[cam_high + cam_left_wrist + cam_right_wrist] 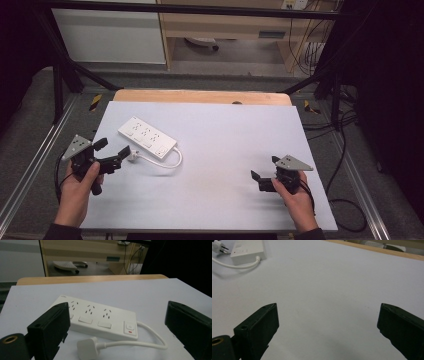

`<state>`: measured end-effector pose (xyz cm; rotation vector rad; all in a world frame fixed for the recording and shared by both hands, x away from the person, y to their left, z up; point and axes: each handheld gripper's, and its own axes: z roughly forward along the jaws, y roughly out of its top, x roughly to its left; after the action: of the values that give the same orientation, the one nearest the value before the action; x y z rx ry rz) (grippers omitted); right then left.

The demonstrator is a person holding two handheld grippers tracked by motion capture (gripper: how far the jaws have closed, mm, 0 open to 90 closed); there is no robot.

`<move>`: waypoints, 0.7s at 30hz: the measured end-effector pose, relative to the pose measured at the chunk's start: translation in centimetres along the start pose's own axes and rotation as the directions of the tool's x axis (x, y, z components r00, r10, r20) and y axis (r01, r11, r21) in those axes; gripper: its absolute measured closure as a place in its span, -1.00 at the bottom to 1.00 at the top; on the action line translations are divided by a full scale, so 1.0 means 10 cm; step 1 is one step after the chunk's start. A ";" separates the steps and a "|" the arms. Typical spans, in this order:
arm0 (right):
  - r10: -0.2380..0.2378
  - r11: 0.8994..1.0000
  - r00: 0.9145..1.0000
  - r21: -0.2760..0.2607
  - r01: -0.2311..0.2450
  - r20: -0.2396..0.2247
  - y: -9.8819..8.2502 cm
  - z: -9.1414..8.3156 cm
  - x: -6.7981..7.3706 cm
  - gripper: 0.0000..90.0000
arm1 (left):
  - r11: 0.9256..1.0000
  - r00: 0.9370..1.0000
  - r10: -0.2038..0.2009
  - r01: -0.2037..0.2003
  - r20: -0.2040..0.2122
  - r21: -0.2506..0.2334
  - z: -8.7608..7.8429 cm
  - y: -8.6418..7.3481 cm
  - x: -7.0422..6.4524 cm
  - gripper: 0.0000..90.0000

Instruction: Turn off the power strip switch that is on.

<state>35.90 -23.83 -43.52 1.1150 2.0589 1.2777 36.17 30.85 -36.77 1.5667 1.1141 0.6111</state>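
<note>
Left gripper (114,147): its jaws stand wide apart and hold nothing. It is held at the left edge of the table, pointing toward the power strip. In the left gripper view (117,327) the plug lies between the two jaws, a little in front of them; I cannot tell if a jaw touches it.

Right gripper (263,167): the jaws are also wide apart, with nothing between them. It is above the bare sheet at the right side, well apart from the strip.

Power strip (147,137): white, with three socket groups and a switch, lying flat on the left part of the white sheet (225,150).

Cable (167,162): white, it leaves the strip's near end, makes a loop and comes back.

Plug (132,156): white, lying on the sheet just beside the strip.

Containers: I see none on the table.
</note>
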 end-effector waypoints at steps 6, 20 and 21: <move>-0.007 1.000 1.000 -0.002 0.007 -0.001 0.00 0.00 0.01 -0.91 | 1.000 1.000 0.021 -0.021 0.009 0.016 0.11 0.10 -0.02 -0.87; -0.010 1.000 1.000 -0.002 0.010 -0.005 0.01 -0.01 0.02 -0.91 | 0.997 0.998 0.062 -0.063 0.014 0.042 0.34 0.25 -0.05 -0.88; -0.010 1.000 1.000 -0.001 0.010 -0.005 0.01 -0.01 0.02 -0.91 | 0.997 0.998 0.062 -0.063 0.014 0.045 0.35 0.25 -0.04 -0.88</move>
<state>35.77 -23.69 -43.41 1.1009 2.0640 1.2778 39.81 28.86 -35.39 1.6469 1.0799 0.6210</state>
